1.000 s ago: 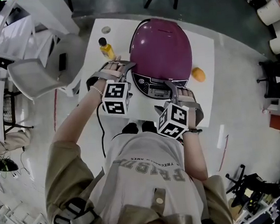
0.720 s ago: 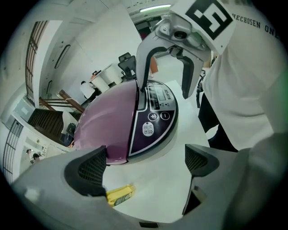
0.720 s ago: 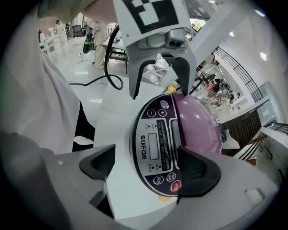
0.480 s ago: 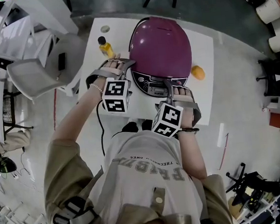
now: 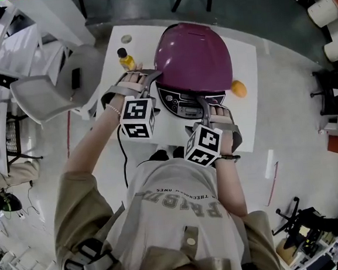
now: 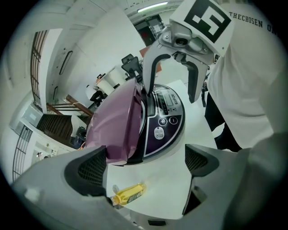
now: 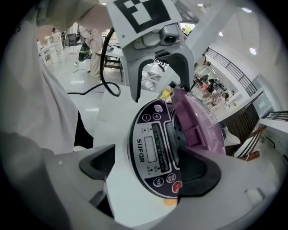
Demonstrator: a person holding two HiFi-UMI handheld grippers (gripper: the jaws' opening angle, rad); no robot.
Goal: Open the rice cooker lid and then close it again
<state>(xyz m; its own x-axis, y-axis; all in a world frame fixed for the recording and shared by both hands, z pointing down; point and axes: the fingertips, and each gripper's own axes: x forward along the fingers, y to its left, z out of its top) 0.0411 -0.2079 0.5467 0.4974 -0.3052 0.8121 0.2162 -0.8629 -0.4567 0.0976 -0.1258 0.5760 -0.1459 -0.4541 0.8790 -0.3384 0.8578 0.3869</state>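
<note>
Both with jaws wide, left gripper [image 6: 146,164] and right gripper [image 7: 150,168] flank the rice cooker [image 5: 191,53], perhaps touching.

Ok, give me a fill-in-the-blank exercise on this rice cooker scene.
The lid of the rice cooker is ___ in colour.
The small bottle beside it on the table is ___.
The left gripper and the right gripper both have their jaws ___.
Missing words: purple; yellow; open.
</note>
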